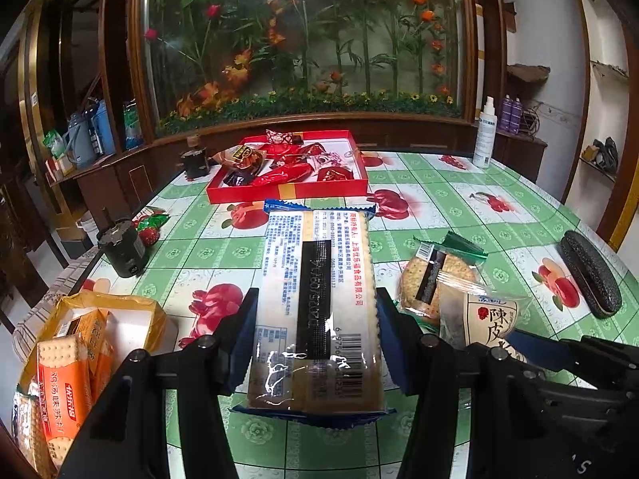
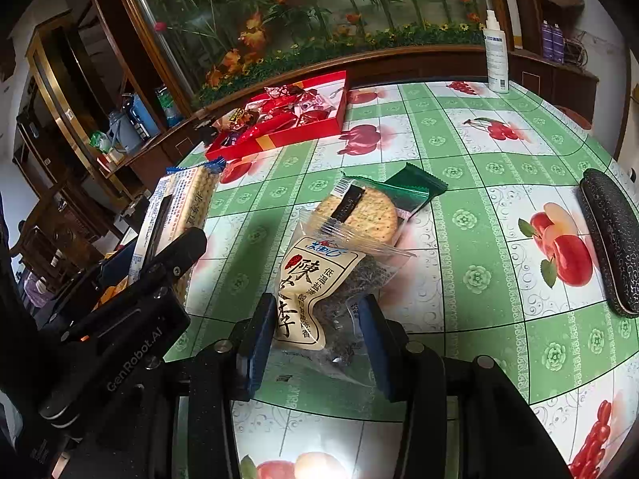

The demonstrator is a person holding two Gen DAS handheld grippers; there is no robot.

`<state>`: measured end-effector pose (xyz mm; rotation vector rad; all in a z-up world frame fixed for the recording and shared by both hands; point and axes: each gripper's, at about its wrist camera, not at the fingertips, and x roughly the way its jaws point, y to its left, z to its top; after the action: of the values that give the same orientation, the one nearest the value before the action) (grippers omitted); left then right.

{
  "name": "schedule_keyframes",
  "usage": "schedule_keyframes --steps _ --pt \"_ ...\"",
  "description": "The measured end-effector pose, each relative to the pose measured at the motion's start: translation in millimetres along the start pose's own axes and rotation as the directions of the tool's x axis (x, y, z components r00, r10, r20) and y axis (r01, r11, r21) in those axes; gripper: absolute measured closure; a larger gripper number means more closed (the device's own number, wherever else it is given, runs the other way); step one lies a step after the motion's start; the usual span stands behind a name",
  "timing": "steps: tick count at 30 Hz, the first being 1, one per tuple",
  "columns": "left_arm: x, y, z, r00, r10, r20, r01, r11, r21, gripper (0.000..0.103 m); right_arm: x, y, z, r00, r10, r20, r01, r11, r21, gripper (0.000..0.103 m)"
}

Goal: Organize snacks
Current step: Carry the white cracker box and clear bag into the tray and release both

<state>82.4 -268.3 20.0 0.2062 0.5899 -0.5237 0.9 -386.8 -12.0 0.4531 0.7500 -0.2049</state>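
Observation:
My left gripper (image 1: 315, 319) is shut on a long cracker pack with blue ends (image 1: 315, 303), held above the table; the same cracker pack (image 2: 179, 207) shows at the left of the right wrist view. My right gripper (image 2: 315, 319) is shut on a clear bag of dried plums with a cream label (image 2: 315, 291), seen again as the plum bag (image 1: 487, 315). A round cracker in a green wrapper (image 2: 359, 211) lies just past the bag, partly under it. A red tray (image 1: 287, 191) of red-wrapped sweets sits at the table's far side.
An orange bag of cracker packs (image 1: 80, 343) stands at the near left. Two black cylinders (image 1: 122, 247) sit on the left edge. A black glasses case (image 2: 611, 239) lies on the right, a white spray bottle (image 2: 495, 56) at the far edge. The tablecloth (image 2: 479, 159) is green with fruit prints.

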Motion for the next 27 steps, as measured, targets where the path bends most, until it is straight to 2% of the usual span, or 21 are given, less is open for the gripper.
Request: schedule_keyframes --steps 7,20,27 --pt "-15 6 3 1.0 0.001 -0.015 -0.002 0.999 -0.051 0.049 -2 2 1 1.0 -0.001 0.013 0.001 1.0 -0.01 0.056" --pt "-76 28 -16 1.0 -0.022 0.015 0.023 0.992 -0.121 0.049 -8 15 -6 0.999 0.027 0.018 -0.027 0.999 -0.046 0.056" --pt "-107 53 -24 0.999 0.011 0.044 -0.004 0.989 -0.148 0.049 -4 24 -11 0.999 0.04 0.008 -0.04 0.997 -0.068 0.056"
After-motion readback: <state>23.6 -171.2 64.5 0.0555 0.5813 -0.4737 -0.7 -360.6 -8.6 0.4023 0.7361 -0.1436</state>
